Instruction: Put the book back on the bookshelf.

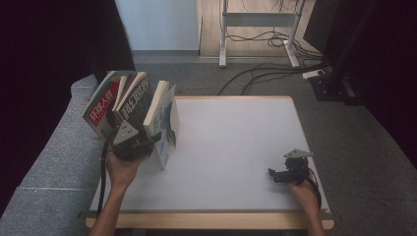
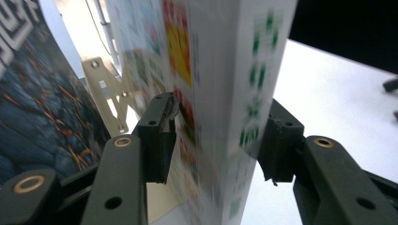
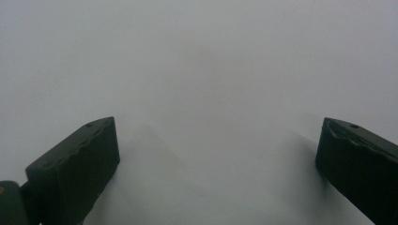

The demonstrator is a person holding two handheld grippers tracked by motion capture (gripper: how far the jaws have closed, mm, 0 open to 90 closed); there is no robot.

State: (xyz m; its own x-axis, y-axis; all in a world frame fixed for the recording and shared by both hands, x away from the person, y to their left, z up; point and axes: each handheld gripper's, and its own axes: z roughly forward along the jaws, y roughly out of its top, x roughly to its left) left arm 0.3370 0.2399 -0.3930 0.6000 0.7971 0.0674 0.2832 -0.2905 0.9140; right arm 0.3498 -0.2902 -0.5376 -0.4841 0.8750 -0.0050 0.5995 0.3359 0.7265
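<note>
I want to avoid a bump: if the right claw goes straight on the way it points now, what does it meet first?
Most likely the white tabletop: the right claw, jaws wide apart, looks down onto it at close range. Depth is unclear, but nothing else lies in that line.

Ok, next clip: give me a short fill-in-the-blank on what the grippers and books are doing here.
1. The left gripper is shut on a ____.
2. The right gripper has its jaws ____, holding nothing.
3. The books stand at the table's ____ edge.

Missing words: book; open; left
</note>
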